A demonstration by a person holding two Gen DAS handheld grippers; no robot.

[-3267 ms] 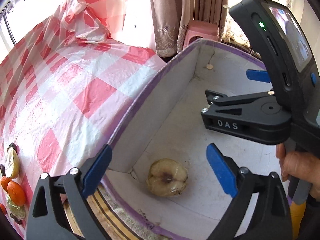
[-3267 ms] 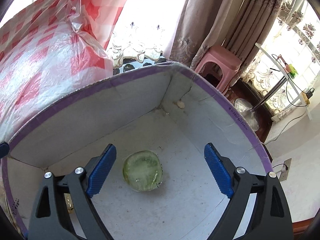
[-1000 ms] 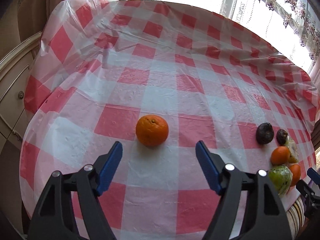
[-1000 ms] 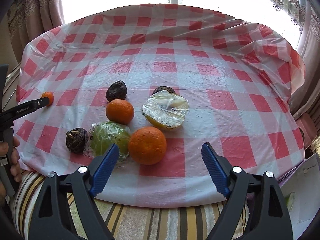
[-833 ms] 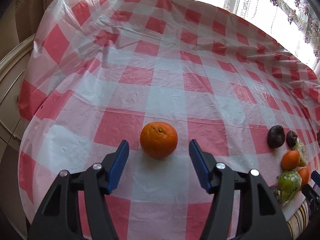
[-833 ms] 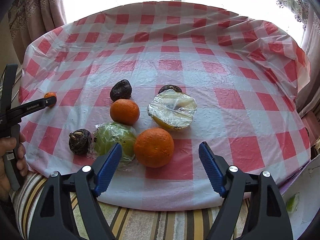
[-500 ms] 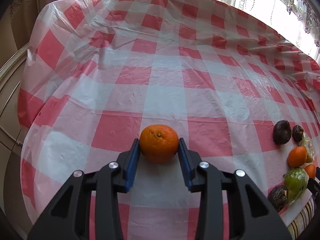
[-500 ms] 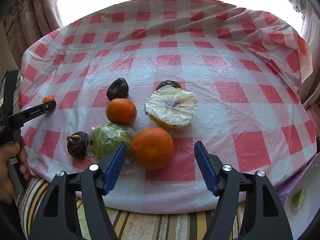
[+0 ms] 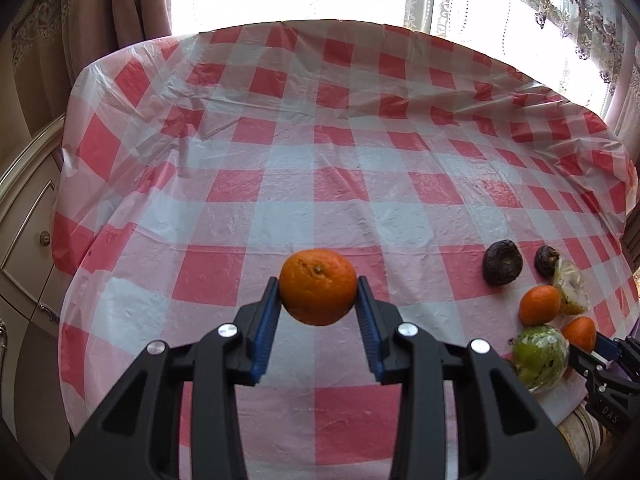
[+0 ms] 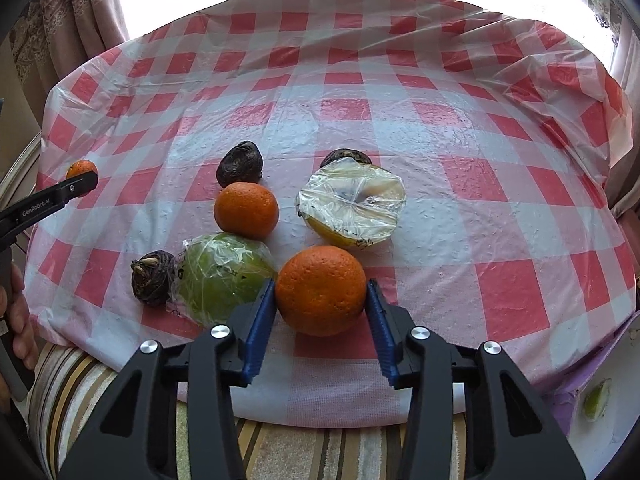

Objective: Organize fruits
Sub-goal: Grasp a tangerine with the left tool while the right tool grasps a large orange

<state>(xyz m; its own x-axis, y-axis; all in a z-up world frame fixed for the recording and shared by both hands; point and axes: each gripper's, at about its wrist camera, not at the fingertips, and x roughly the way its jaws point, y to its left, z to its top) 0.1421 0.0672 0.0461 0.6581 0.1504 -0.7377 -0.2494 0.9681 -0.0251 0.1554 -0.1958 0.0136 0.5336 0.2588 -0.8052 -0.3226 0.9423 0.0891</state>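
My left gripper [image 9: 317, 302] is shut on an orange [image 9: 317, 286] and holds it just above the red-checked tablecloth [image 9: 320, 160]. My right gripper [image 10: 321, 298] is shut on a larger orange [image 10: 320, 290] that rests near the table's front edge. Beside that orange lie a plastic-wrapped green fruit [image 10: 222, 274], a smaller orange [image 10: 246, 210] and a wrapped yellow half fruit [image 10: 352, 206]. Dark shrivelled fruits [image 10: 239, 168] lie around this cluster. The cluster also shows in the left wrist view [image 9: 540, 308].
A white box with a purple rim [image 10: 600, 420] stands low at the right, beyond the table edge, with a green fruit piece [image 10: 596, 404] in it. A striped cushion [image 10: 280, 452] lies below the table's front edge. Cabinets [image 9: 24, 220] stand at the left.
Both grippers left the box and came to the table. The left jaws closed on the lone orange and lifted it slightly. The right jaws closed on the big orange.
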